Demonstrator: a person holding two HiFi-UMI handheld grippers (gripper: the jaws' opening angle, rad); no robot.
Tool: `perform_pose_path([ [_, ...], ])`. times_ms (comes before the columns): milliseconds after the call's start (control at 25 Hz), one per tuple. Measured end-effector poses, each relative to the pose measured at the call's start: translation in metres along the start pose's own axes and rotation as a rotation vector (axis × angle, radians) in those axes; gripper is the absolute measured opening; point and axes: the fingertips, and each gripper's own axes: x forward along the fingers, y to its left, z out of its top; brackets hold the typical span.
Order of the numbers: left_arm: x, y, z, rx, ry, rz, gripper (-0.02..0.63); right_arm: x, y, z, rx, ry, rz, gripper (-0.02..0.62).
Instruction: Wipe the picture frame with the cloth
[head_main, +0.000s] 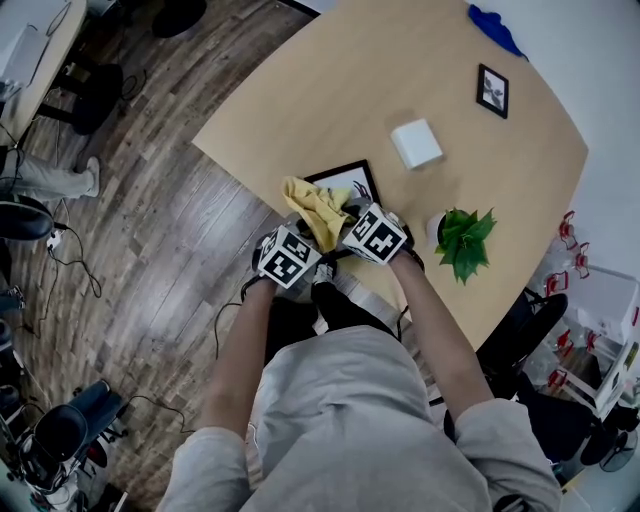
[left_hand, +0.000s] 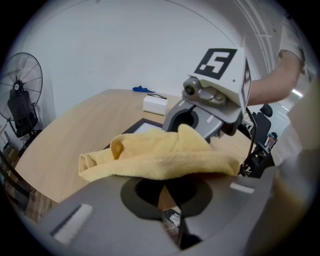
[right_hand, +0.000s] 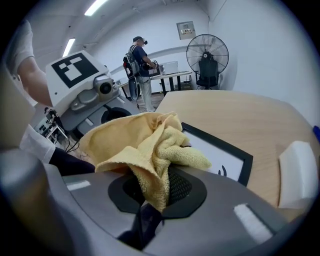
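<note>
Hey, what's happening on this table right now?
A person holds a gripper in each hand by the picture frame near the table edge. The right gripper has its jaws shut on a yellow cloth, which also drapes over the left gripper; whether that one pinches it is unclear.

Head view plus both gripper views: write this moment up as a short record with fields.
cloth: crumpled yellow terry cloth, bunched between the two grippers, overlapping the frame's near corner in the head view
frame: black-rimmed picture frame, lying flat on the light wooden table
right gripper: fingers shut on the cloth
left gripper: cloth draped across the ends of its fingers; grip unclear
also on table: white box, green potted plant, small black frame
</note>
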Motion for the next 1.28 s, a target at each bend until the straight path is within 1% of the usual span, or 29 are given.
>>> perform_pose_path([
  [80, -0.001, 0.001, -0.001, -0.009, -0.003, -0.002, 0.052, 0.001, 0.008, -0.008, -0.002, 0.016, 0.001, 0.044],
  [200, -0.001, 0.001, -0.001, -0.012, -0.004, -0.006, 0.052, 0.0, 0.016, -0.013, -0.057, 0.031, -0.009, 0.044],
  [440, -0.002, 0.002, -0.001, -0.009, -0.001, -0.02, 0.052, 0.001, 0.017, -0.014, -0.146, 0.035, -0.055, 0.044],
  [520, -0.002, 0.001, 0.0, -0.007, 0.002, -0.023, 0.051, 0.001, 0.016, -0.015, -0.152, 0.03, -0.054, 0.044],
  [680, -0.002, 0.001, 0.001, -0.002, 0.009, -0.024, 0.052, -0.003, 0.011, -0.017, -0.139, 0.04, -0.025, 0.044],
  [800, -0.002, 0.0, 0.0, -0.001, 0.013, -0.023, 0.052, -0.006, 0.004, -0.02, -0.128, 0.054, -0.019, 0.044],
  [1040, -0.002, 0.001, -0.001, 0.005, 0.016, -0.021, 0.052, -0.014, -0.022, -0.023, -0.002, 0.013, -0.062, 0.044],
  [1280, -0.001, 0.001, -0.001, 0.007, 0.016, -0.016, 0.052, -0.025, -0.041, -0.025, 0.021, 0.003, -0.123, 0.044],
])
